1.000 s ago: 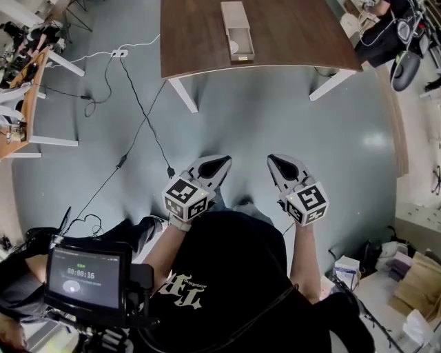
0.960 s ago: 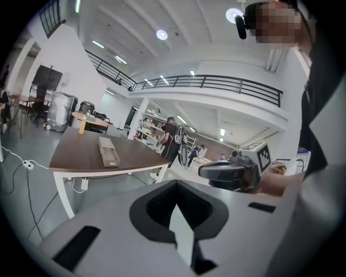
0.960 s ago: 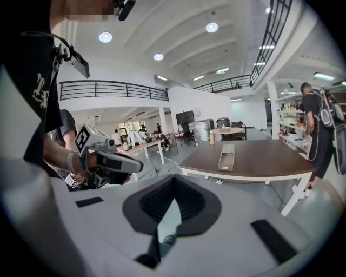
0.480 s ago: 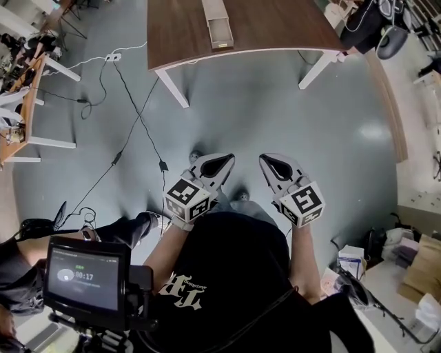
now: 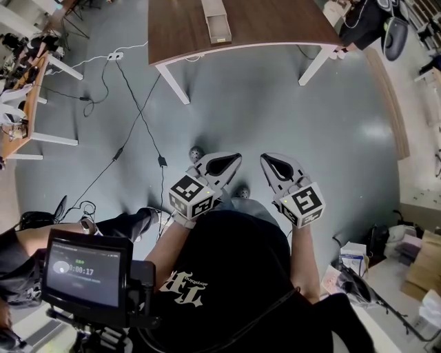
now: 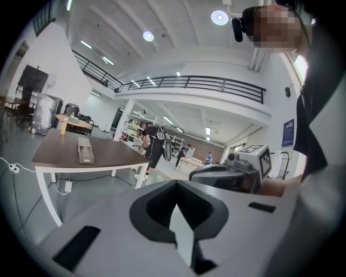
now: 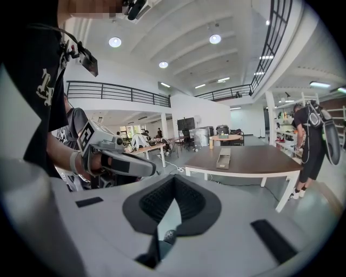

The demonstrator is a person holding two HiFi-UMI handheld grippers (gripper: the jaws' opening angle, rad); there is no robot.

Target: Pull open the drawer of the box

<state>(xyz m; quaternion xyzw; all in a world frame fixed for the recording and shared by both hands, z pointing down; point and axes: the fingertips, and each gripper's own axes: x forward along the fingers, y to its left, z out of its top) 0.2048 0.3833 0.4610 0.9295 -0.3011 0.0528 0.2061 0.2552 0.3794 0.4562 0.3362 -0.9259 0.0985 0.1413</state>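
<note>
Open lab hall: wooden table (image 5: 275,24), trailing floor cables (image 5: 161,160), railed mezzanine (image 6: 189,82).

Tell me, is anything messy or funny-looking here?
Nothing is spilled or broken. Loose black cables trail across the grey floor from a white power strip, easy to trip on. The long tan box on the brown wooden table seems to have its drawer sticking out.
</note>
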